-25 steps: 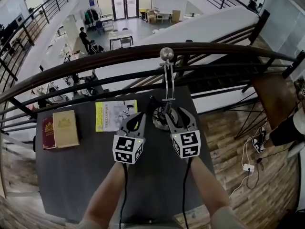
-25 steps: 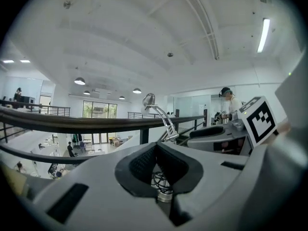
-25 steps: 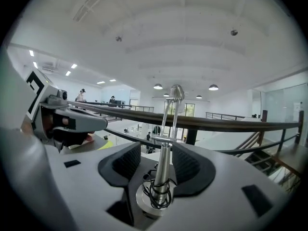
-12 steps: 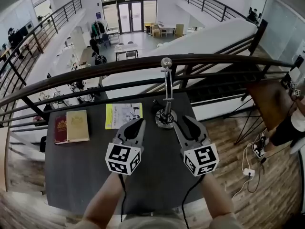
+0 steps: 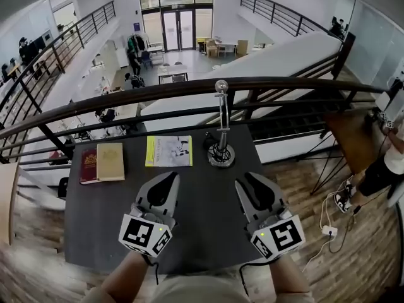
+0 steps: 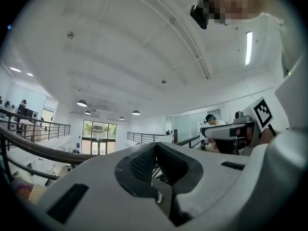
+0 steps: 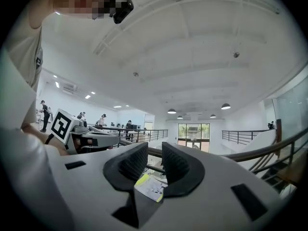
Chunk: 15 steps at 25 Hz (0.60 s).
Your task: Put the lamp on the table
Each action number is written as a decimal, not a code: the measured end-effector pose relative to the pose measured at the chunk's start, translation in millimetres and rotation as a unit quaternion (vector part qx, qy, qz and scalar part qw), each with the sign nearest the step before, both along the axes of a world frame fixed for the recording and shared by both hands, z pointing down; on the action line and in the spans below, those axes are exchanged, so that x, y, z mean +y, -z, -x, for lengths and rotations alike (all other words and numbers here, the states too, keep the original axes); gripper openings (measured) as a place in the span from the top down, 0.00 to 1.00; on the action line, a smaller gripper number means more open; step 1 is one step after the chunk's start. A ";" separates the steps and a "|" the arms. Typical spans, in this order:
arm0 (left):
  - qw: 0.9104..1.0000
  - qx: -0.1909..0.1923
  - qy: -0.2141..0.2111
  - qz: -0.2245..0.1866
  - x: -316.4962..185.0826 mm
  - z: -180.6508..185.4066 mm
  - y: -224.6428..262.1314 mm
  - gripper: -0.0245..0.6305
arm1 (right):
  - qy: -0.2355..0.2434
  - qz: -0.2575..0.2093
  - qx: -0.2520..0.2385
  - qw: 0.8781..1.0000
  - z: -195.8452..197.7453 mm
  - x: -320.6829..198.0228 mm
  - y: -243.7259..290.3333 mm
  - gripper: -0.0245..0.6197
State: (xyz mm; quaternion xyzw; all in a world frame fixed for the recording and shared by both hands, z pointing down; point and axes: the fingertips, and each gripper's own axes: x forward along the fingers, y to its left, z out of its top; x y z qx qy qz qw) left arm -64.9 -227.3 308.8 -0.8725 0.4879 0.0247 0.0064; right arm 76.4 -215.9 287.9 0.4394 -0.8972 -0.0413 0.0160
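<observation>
The lamp (image 5: 221,151), a thin chrome stem with a ball head on a round base, stands upright at the far edge of the dark table (image 5: 202,223). No gripper touches it. My left gripper (image 5: 167,177) hangs over the table's near left, its jaws together with nothing in them (image 6: 155,161). My right gripper (image 5: 247,179) is over the near right, well short of the lamp. Its jaws are closing, a gap still shows between the pads (image 7: 155,160), and nothing is between them.
A yellow-green magazine (image 5: 169,151) lies left of the lamp; it also shows below the right jaws (image 7: 150,186). A tan book (image 5: 110,161) and a red book (image 5: 89,166) lie at the far left. A dark railing (image 5: 189,90) runs behind the table above an open atrium.
Both grippers have drawn back from the lamp's base toward the table's near edge and moved apart. The lamp stays upright where it stood. The right jaws have narrowed.
</observation>
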 end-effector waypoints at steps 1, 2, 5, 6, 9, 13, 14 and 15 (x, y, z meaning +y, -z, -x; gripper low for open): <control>1.000 -0.001 -0.003 0.001 8.2 -0.3 0.4 0.96 | 0.004 0.000 0.000 1.000 1.1 6.8 1.2 0.83; 1.000 0.000 -0.006 0.002 15.8 -1.3 -0.3 0.96 | 0.008 -0.001 0.001 1.000 2.4 13.5 1.5 0.83; 1.000 0.003 -0.014 0.012 37.8 -6.3 -9.5 0.96 | 0.022 0.005 -0.002 1.000 7.1 34.5 -3.6 0.87; 1.000 0.006 -0.017 0.017 44.2 -7.3 -13.3 0.96 | 0.029 0.011 -0.008 0.999 9.7 40.6 -6.4 0.89; 0.999 0.035 -0.024 0.031 61.3 -8.9 -17.6 0.96 | 0.051 0.027 -0.025 0.998 21.1 54.4 -13.1 0.94; 0.999 0.023 -0.026 0.029 74.2 -12.9 -21.2 0.96 | 0.068 0.030 -0.016 0.997 38.1 67.9 -22.0 0.95; 0.999 0.019 -0.027 0.029 75.4 -13.7 -23.2 0.96 | 0.070 0.030 -0.014 0.997 40.8 70.1 -24.7 0.95; 0.999 0.015 -0.028 0.030 76.2 -14.5 -26.2 0.96 | 0.071 0.030 -0.012 0.997 42.8 71.7 -27.5 0.95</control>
